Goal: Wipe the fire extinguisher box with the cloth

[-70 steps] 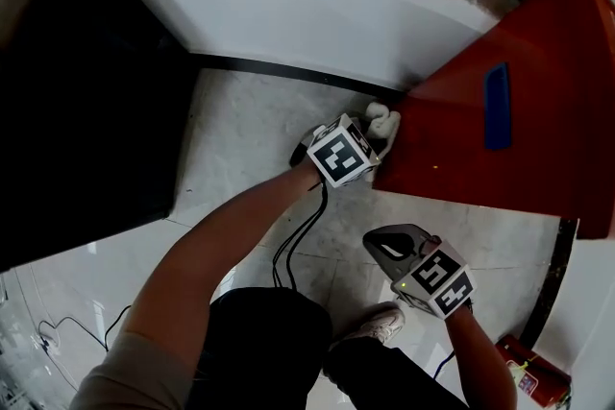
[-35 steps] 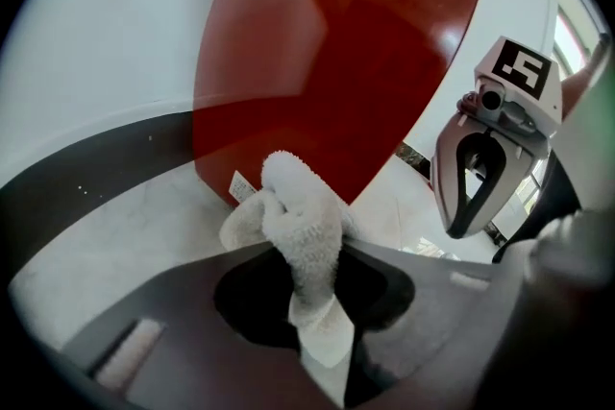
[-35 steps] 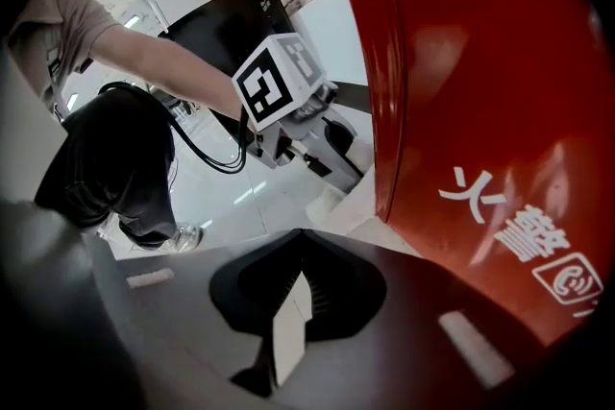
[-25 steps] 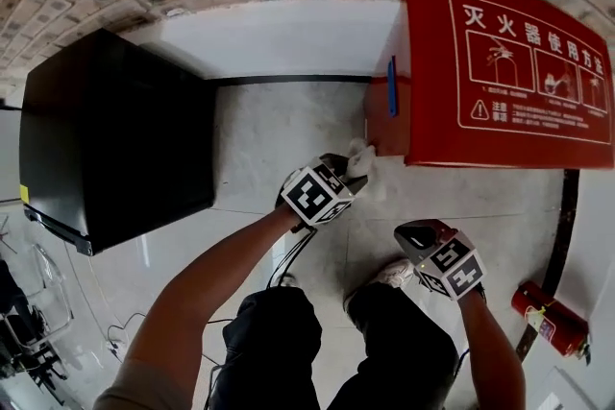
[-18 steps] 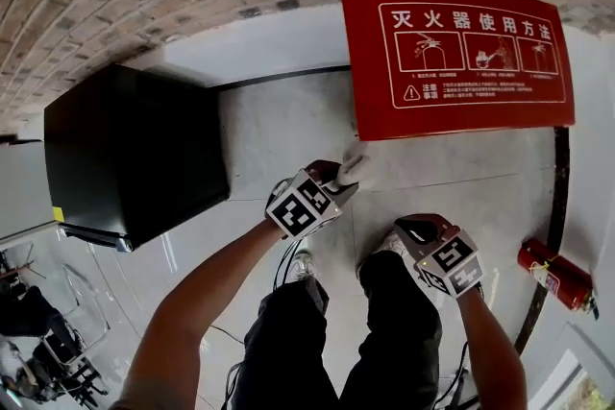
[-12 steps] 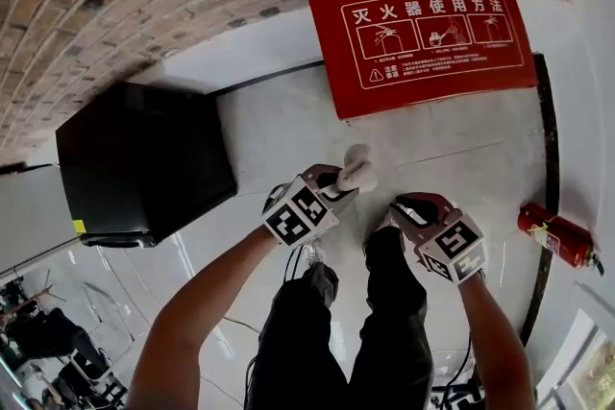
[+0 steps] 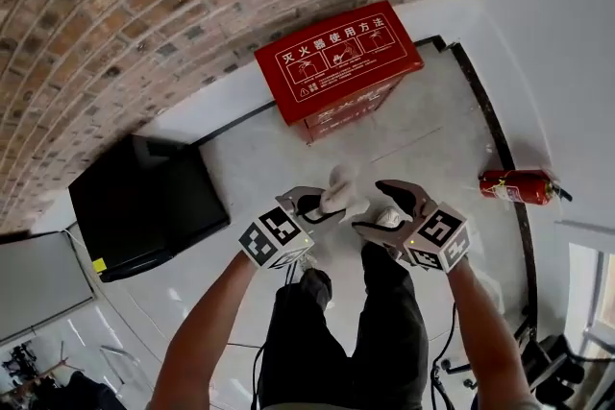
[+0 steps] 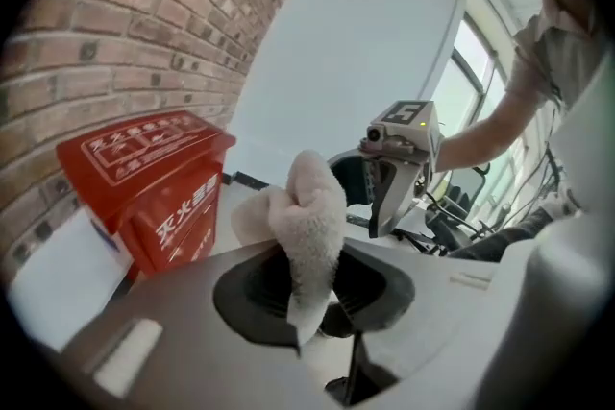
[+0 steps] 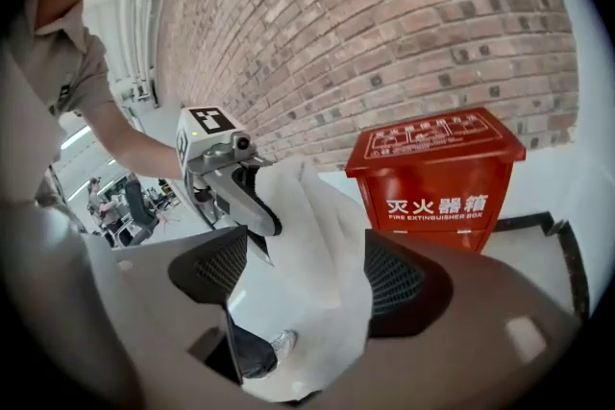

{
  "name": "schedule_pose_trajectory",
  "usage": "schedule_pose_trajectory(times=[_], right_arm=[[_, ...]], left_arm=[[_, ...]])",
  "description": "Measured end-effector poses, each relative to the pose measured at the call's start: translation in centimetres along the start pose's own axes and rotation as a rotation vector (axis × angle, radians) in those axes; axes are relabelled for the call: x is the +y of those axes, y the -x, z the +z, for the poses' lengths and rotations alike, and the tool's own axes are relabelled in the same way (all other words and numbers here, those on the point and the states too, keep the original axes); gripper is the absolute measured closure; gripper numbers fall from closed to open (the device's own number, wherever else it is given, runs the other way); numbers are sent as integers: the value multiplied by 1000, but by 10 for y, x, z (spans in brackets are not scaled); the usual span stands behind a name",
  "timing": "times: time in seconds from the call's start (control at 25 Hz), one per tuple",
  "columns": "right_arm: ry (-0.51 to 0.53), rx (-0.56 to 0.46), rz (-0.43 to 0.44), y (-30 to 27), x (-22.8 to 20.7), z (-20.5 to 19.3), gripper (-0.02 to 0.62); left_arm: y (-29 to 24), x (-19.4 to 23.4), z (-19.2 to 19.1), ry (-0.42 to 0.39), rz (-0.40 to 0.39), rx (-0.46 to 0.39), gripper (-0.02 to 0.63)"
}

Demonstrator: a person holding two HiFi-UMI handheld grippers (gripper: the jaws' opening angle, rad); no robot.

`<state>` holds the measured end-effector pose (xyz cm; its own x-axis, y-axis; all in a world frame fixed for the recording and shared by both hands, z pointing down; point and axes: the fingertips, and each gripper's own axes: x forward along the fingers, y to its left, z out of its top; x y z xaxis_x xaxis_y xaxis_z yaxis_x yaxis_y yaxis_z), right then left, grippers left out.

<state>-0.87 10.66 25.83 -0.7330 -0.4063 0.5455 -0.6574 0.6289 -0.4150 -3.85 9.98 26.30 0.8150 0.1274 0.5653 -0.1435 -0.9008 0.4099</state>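
Lifted away from fire extinguisher box, with left gripper fingers clamped on cloth and right gripper fingers just spread around it; could drop it if released early.

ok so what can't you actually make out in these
Small print on the fire extinguisher box lid: too small in the head view.
The box's back: faces the brick wall, hidden in every view.
Label on the fire extinguisher: too small in the head view.
What lies straight ahead in the right gripper view: covered by the cloth.
Dust or smears on the box: too far off to tell.
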Motion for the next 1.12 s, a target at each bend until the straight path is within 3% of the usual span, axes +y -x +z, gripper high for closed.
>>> schedule_pose_trajectory(times=[0.2, 0.48, 0.52, 0.6, 0.72, 0.76, 0.92, 1.12], right_arm=[[104, -12, 137, 81, 16, 22, 169], [221, -18, 360, 193, -7, 30, 138], [234, -10, 386, 210, -12, 25, 142], [264, -1, 422, 244, -25, 19, 239], [270, -43, 453, 283, -45, 24, 434], [257, -64, 448, 293, -53, 27, 466], [180, -127, 366, 313, -97, 36, 483], [75, -130, 177, 310, -168, 33, 483]], left_arm=[[-3, -72, 69, -115, -144, 39, 520], [-64, -154, 159, -210, -290, 130, 520], [-77, -165, 174, -214, -302, 127, 520], [-104, -184, 205, -214, -307, 120, 520], [-132, -186, 245, -196, -252, 124, 520], [-139, -182, 257, -178, -234, 121, 518], [-165, -157, 288, -85, -128, 66, 471], [-188, -95, 296, 29, 85, 11, 436]])
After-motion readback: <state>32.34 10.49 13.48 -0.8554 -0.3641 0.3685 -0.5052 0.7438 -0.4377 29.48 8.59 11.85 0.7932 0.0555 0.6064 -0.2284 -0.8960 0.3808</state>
